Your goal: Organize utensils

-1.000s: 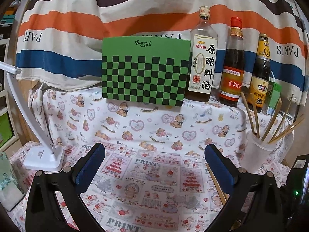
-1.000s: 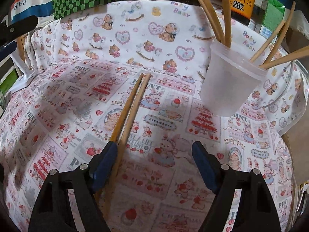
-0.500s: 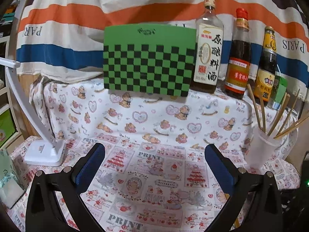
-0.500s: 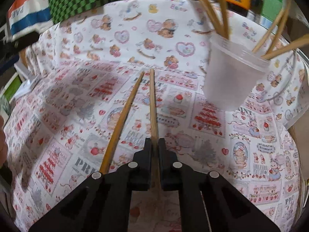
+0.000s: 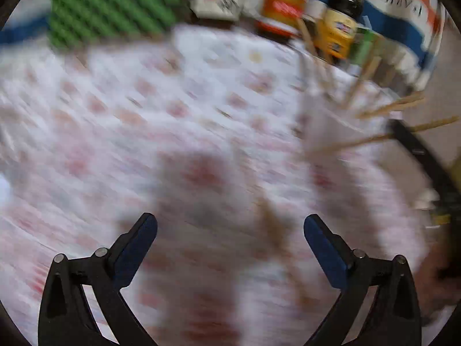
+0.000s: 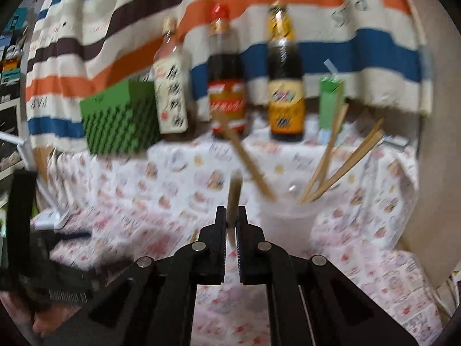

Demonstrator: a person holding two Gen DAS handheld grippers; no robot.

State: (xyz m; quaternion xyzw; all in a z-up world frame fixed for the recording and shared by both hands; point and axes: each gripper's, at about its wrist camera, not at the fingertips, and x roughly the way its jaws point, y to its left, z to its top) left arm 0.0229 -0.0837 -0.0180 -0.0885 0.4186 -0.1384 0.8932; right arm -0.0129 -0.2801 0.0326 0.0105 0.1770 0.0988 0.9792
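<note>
My right gripper (image 6: pixel 230 216) is shut on a wooden chopstick (image 6: pixel 234 190), lifted off the cloth with its tip pointing up and forward, just left of the translucent plastic cup (image 6: pixel 288 216) that holds several chopsticks (image 6: pixel 340 161). My left gripper (image 5: pixel 230 230) is open and empty, tilted down over the printed tablecloth (image 5: pixel 144 115). A blurred brown chopstick (image 5: pixel 273 225) lies on the cloth between its fingers, nearer the right one. The cup (image 5: pixel 331 127) with chopsticks shows at the upper right of the left wrist view, which is heavily blurred.
Three sauce bottles (image 6: pixel 227 86) and a green checkered box (image 6: pixel 121 118) stand at the back on a raised shelf, with a small green carton (image 6: pixel 331 103) at the right. A white lamp base (image 6: pixel 52 216) sits at the left. A striped cloth hangs behind.
My right gripper has lifted the gripped chopstick off the cloth and swung up toward the cup. My left gripper has tipped down and moved right over the other chopstick, still open.
</note>
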